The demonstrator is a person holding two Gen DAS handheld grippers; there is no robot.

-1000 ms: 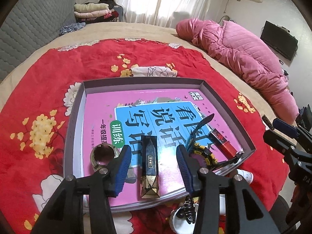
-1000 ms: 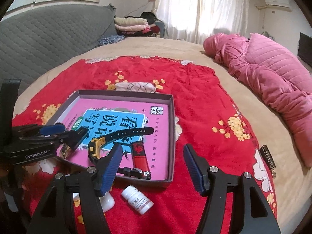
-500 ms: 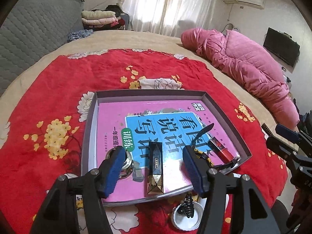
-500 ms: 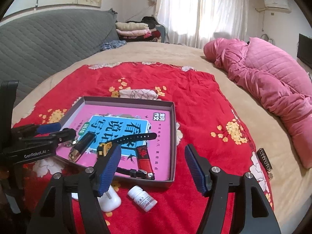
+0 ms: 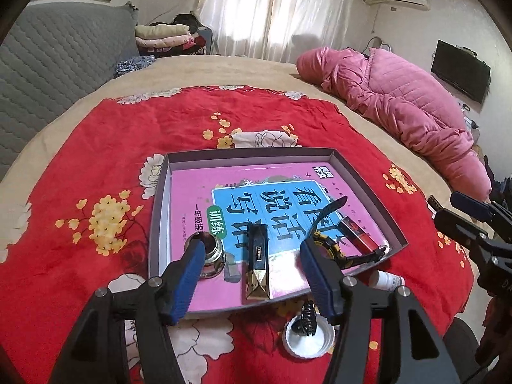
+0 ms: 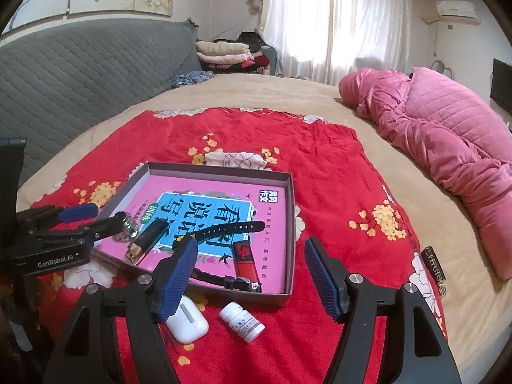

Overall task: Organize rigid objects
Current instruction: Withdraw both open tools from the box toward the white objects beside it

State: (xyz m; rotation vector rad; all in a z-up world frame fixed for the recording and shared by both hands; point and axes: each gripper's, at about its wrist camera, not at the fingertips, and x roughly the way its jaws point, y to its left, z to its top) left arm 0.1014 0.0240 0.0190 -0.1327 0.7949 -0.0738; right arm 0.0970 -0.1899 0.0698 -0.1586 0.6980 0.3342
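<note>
Progress: partly done, by my reading; several small things already lie in the tray [image 5: 364, 179], and a few sit outside it on the red blanket [image 5: 96, 147].
Tray: a shallow grey box on the blanket, lined with a pink and blue book [image 5: 265, 198] that lies flat on its floor.
In the tray: a glass jar [image 5: 211, 252] at the near left corner, a black and gold tube [image 5: 257, 265] lying in the middle, a black watch [image 6: 230, 228] with a yellow-trimmed face stretched across the book, and a red lighter [image 6: 244, 260] just beside the watch at the right wall.
Still outside: a white earbud case [image 6: 187, 320] and a white pill bottle [image 6: 242, 320] just in front of the tray's near wall, a white cap [image 5: 308, 336] with a black hair clip [image 5: 307, 316] resting in it, and a small dark strip [image 6: 436, 267] well apart on the right, too small to name.
Left gripper [image 5: 252, 275]: jaws wide apart, nothing between the pads, poised above the tube and jar.
Right gripper [image 6: 252, 276]: jaws wide apart and empty, above the tray's near right corner, close to the bottle and earbud case.
Left to do: likely gather the outside pieces into the tray.
</note>
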